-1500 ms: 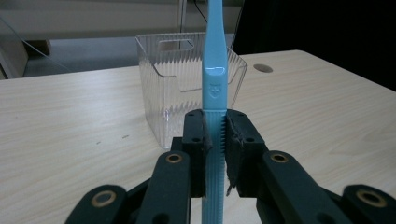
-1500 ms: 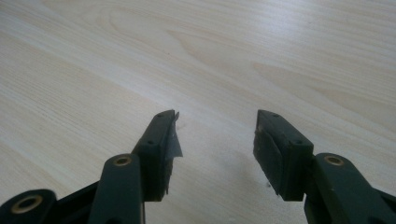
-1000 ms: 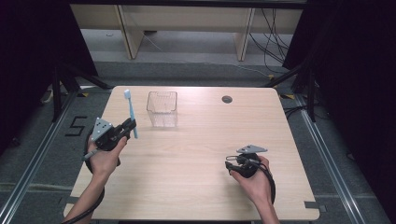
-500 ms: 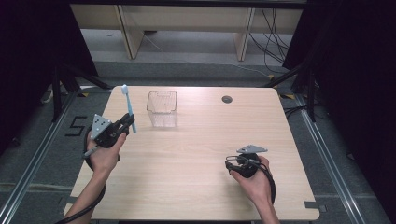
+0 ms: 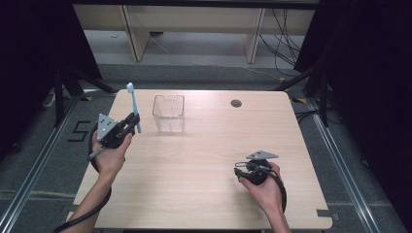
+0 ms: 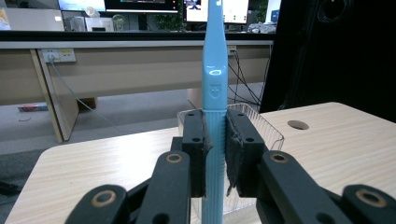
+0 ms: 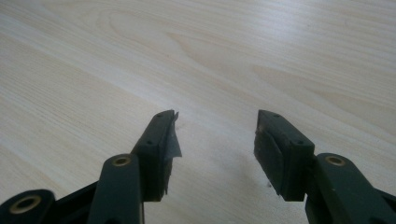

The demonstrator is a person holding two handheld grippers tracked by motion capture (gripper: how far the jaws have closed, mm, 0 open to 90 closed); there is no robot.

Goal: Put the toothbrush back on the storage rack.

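up at the bench's (image 5: 194, 160) left edge, the left tool (image 5: 130, 122) is clamped on a light blue toothbrush (image 5: 132, 104), its pads pressing the lower handle from both sides. in the high view the toothbrush stands roughly upright, with its white head at the top and a short end of the handle below the jaws, and it is lifted clear of the bench. it sits just left of a clear box (image 5: 169, 112), apart from it. in the left tool view the toothbrush (image 6: 215, 84) rises straight between the two black pads, a small raised emblem on the handle just above them, and the clear box (image 6: 261, 133) stands right behind the jaws on the wood. a round dark hole (image 6: 298, 124) lies in the bench farther to the right in that view; in the high view the hole (image 5: 236, 103) is near the far edge, right of the box.

the right tool (image 5: 239, 170) rests low over the near right part of the bench, held in the person's right hand (image 5: 266, 190), well apart from the box and the toothbrush. in the right tool view its jaws stand spread with nothing between them, and bare wood (image 7: 196, 56) lies beneath and ahead.
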